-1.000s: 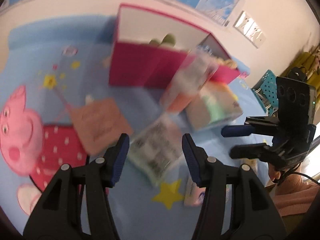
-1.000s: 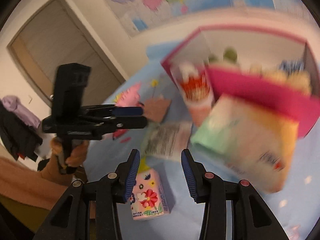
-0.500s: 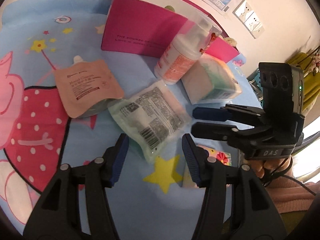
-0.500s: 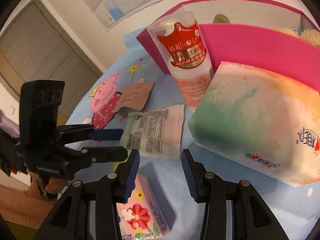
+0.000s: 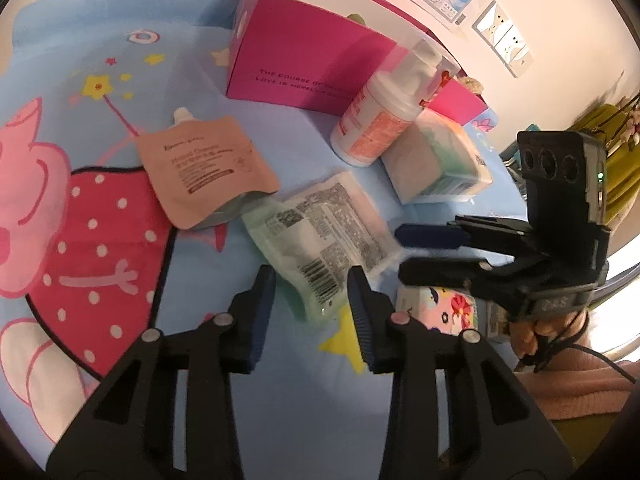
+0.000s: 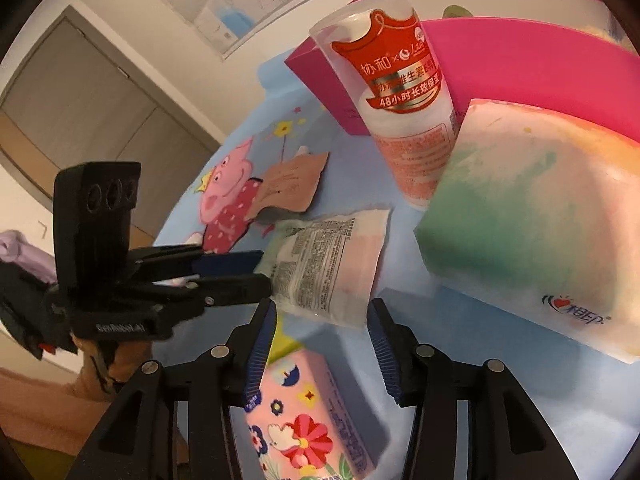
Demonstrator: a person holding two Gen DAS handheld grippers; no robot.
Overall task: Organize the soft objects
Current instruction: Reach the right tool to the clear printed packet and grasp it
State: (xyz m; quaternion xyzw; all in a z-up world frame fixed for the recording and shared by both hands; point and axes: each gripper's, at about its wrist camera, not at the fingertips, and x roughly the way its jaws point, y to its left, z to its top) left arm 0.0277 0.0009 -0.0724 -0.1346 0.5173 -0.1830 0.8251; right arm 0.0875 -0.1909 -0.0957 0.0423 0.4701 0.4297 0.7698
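Home setting, likely a kid's room or family room. Evidence: table covered with a light-blue cartoon pig cloth (image 5: pixel 100 208), stars printed on it. Wall map (image 6: pixel 224 4) pinned up behind, plain interior door (image 6: pixel 80 92) at left, white wall switches (image 5: pixel 504 38). Clothes piled (image 6: pixel 16 248) near the door. Household consumables on the table: tissue pack (image 6: pixel 532 220), floral pocket tissues (image 6: pixel 308 424), lotion bottle (image 6: pixel 404 92), refill pouch (image 5: pixel 204 168), pink storage box (image 5: pixel 312 68). No lab or shop fixtures visible.
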